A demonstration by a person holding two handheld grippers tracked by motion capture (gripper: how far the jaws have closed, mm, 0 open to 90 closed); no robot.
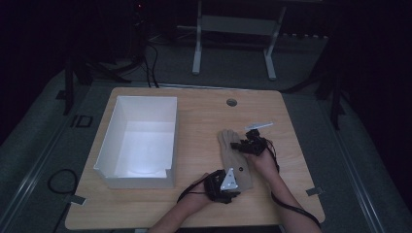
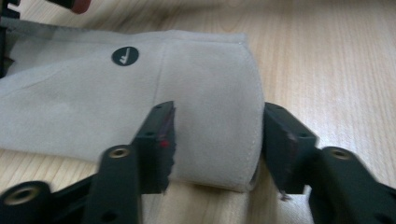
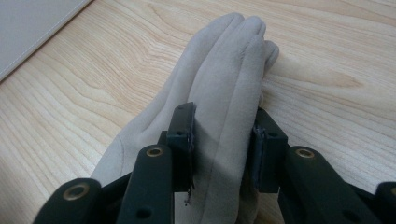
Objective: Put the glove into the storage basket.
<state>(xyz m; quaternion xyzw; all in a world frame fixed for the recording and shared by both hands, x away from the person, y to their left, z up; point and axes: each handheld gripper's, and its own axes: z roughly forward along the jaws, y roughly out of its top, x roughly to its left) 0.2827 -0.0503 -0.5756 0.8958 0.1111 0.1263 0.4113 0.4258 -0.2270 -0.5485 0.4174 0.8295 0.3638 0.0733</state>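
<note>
The left tool [image 1: 232, 190] sits at the near end of a beige glove [image 1: 234, 158] in the high view, and the right tool [image 1: 241, 144] meets the glove farther up from the right side. The glove lies flat on the wooden worktop [image 1: 194, 213], just right of a white box [image 1: 141, 141] and apart from it.

In the left gripper view, the left tool [image 2: 217, 142] straddles the glove's cuff [image 2: 205, 102]. Its right jaw is against the cuff's edge and its left jaw rests on the fabric, so it is clamped on the cuff. A small dark round label [image 2: 125, 56] shows on the glove.

In the right gripper view, the right tool [image 3: 224, 147] is clenched on the glove [image 3: 224, 84], the fabric pinched up into a ridge between the two jaws, the glove's fingers [image 3: 250, 32] lying on the worktop [image 3: 327, 84] beyond.
</note>
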